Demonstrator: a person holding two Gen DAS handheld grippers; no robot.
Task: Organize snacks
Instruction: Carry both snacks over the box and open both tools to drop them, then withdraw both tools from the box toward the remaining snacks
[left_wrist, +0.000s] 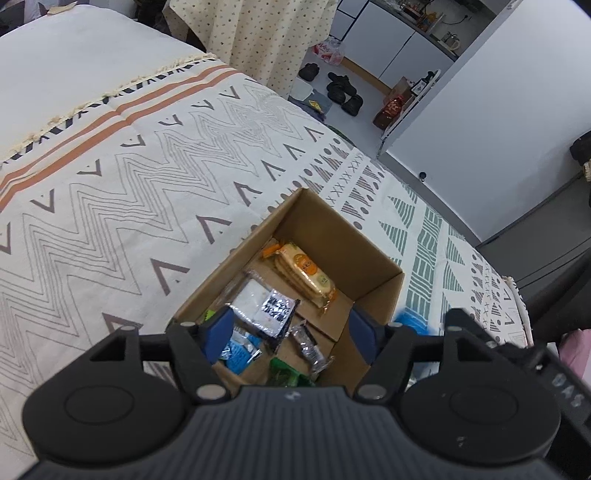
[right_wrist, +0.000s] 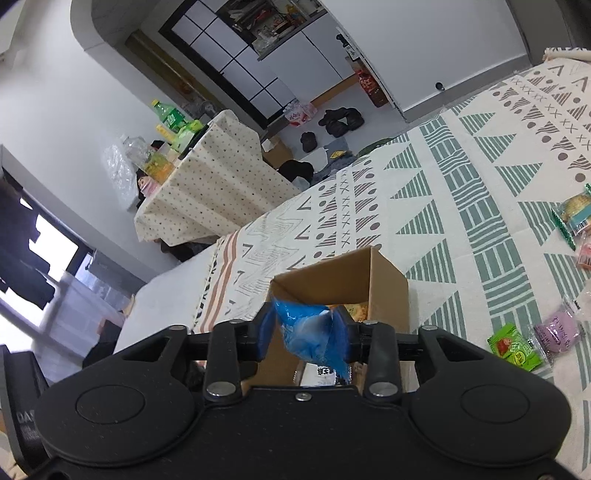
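An open cardboard box (left_wrist: 369, 254) sits on the patterned bedspread and holds several snack packets, among them an orange cracker pack (left_wrist: 303, 275) and a white and black packet (left_wrist: 264, 308). My left gripper (left_wrist: 290, 332) is open and empty, right above the box's near side. My right gripper (right_wrist: 304, 334) is shut on a blue snack packet (right_wrist: 314, 338) and holds it over the near rim of the box (right_wrist: 351, 280). In the left wrist view a blue blur (left_wrist: 410, 319) shows beside the box.
Loose snacks lie on the bedspread at the right: a green packet (right_wrist: 515, 347), a purple packet (right_wrist: 559, 330) and a green-edged biscuit pack (right_wrist: 574, 216). A table with a dotted cloth (right_wrist: 214, 181) carrying bottles stands beyond the bed. Shoes lie on the floor (left_wrist: 343, 88).
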